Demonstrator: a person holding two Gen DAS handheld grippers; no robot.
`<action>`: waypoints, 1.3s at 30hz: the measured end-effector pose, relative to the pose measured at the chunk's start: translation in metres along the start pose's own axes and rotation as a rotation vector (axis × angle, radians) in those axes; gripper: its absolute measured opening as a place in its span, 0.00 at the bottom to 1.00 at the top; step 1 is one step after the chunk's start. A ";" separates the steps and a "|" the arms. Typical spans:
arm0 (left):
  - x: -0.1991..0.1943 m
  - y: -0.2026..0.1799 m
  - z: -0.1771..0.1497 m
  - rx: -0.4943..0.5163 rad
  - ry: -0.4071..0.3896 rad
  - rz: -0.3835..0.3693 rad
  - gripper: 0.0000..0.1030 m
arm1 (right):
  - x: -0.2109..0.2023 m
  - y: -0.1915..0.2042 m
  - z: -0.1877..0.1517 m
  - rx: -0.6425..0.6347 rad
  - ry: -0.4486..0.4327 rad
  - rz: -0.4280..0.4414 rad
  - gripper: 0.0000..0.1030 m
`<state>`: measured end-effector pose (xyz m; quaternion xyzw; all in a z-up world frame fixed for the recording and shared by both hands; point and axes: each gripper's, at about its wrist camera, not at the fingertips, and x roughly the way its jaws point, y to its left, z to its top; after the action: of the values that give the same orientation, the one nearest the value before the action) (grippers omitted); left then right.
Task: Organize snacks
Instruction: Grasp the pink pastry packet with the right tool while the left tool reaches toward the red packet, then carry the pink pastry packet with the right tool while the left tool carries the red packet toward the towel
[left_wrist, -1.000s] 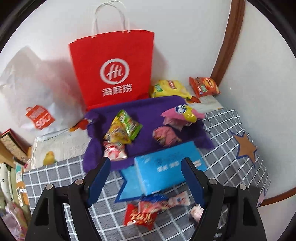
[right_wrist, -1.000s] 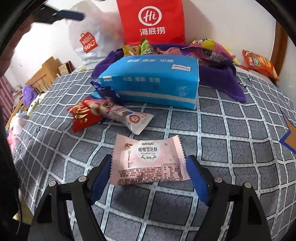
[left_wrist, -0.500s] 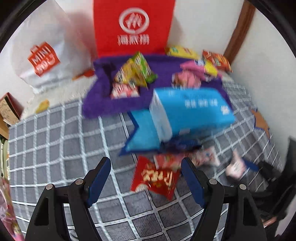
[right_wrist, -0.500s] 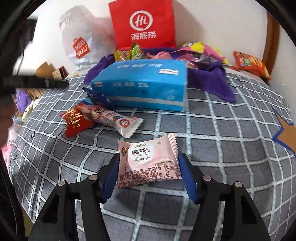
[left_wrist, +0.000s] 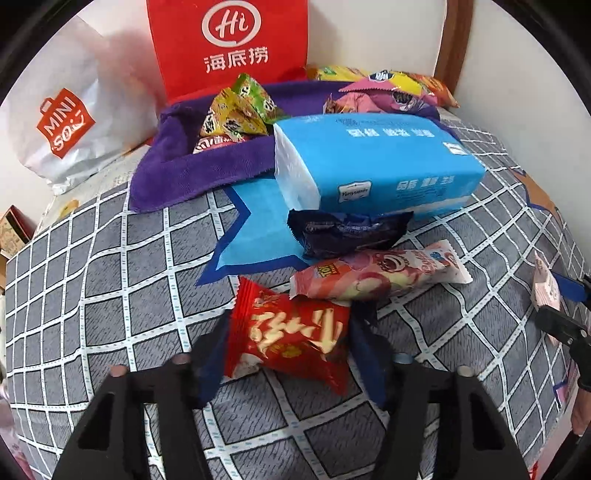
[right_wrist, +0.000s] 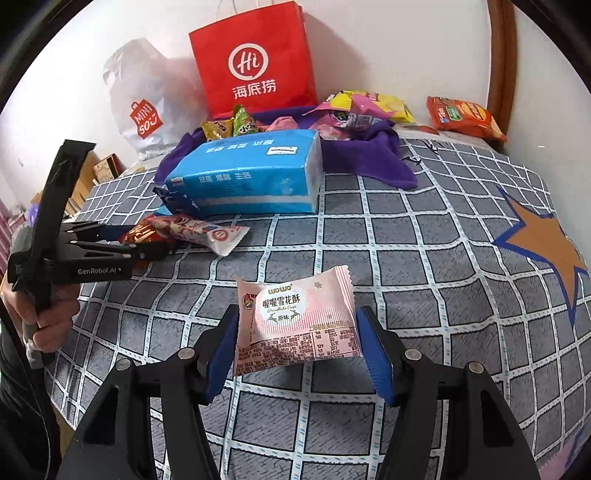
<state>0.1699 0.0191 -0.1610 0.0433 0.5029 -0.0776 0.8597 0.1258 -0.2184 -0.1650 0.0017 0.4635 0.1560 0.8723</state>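
Observation:
A red snack packet (left_wrist: 295, 332) lies on the grey checked bedsheet (left_wrist: 110, 295). My left gripper (left_wrist: 290, 326) is down around it with the jaws closing; both blue pads touch the packet's sides. My right gripper (right_wrist: 298, 317) is shut on a pink snack packet (right_wrist: 295, 325), which hangs a little above the sheet. In the right wrist view a hand holds the left gripper (right_wrist: 147, 243) at the left, beside the red packet (right_wrist: 142, 232). A purple cloth (left_wrist: 177, 173) at the back holds several snacks.
A blue tissue pack (left_wrist: 376, 162) lies mid-bed, with a dark blue packet (left_wrist: 347, 232) and a long pink snack (left_wrist: 376, 277) in front of it. A red paper bag (left_wrist: 229, 44) and a white shopping bag (left_wrist: 62, 122) stand at the wall. An orange packet (right_wrist: 461, 116) lies back right.
My left gripper came down over the red packet and its jaws narrowed onto it. My right gripper closed on the pink packet and lifted it slightly off the sheet.

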 end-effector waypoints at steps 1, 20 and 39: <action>-0.002 0.001 -0.001 -0.004 -0.001 0.004 0.49 | 0.000 0.000 0.000 0.004 0.000 0.000 0.61; -0.067 0.035 -0.003 -0.157 -0.049 -0.122 0.46 | -0.023 0.009 0.034 0.003 -0.055 0.022 0.60; -0.103 0.025 0.081 -0.195 -0.113 -0.219 0.46 | -0.042 0.020 0.148 0.005 -0.134 -0.008 0.60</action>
<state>0.1942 0.0410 -0.0318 -0.1000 0.4606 -0.1241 0.8732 0.2185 -0.1894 -0.0440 0.0123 0.4044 0.1508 0.9020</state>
